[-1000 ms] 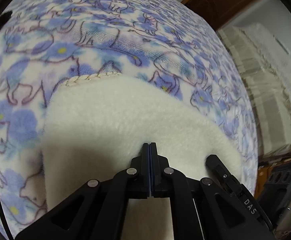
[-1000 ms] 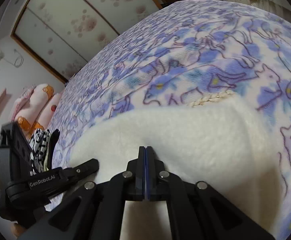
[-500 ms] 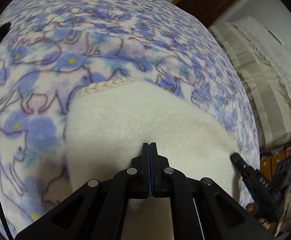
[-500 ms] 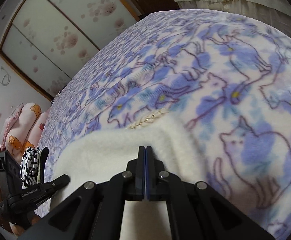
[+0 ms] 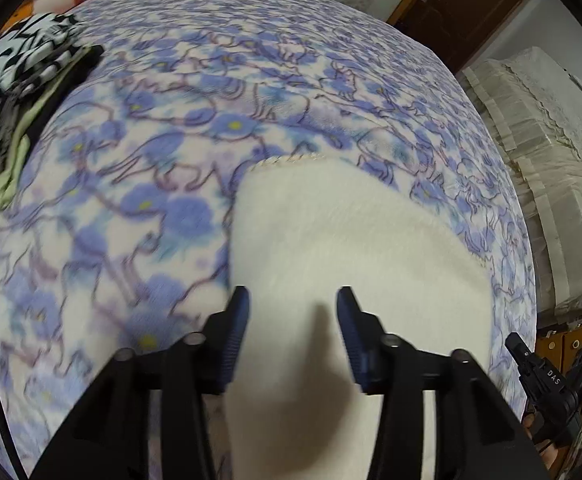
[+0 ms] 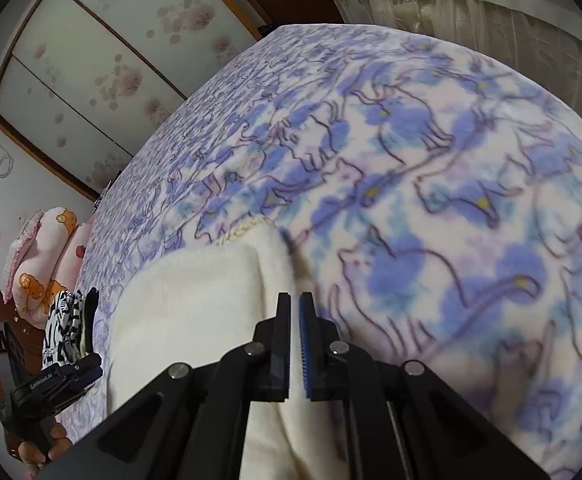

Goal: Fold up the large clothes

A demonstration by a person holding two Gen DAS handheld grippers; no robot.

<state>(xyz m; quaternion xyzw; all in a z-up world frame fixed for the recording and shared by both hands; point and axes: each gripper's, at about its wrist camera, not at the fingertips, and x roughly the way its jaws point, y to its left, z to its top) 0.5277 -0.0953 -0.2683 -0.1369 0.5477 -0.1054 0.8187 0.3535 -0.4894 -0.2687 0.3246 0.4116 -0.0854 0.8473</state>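
One cream fleece blanket with blue cat print [image 5: 331, 248] lies below both grippers: left gripper [image 5: 293, 304] has just been opening, jaws apart, empty; right gripper [image 6: 295, 308] stands barely parted, fleece between, unpinched.

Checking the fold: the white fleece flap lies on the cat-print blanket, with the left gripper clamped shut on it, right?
Not quite. The left wrist view shows the left gripper open over the white fleece flap, gripping nothing. The flap does lie on the cat-print blanket.

The bed [image 5: 331, 60] carries a purple cat-print blanket [image 5: 139, 200], with folded clothes [image 5: 15, 92] stacked at one corner.
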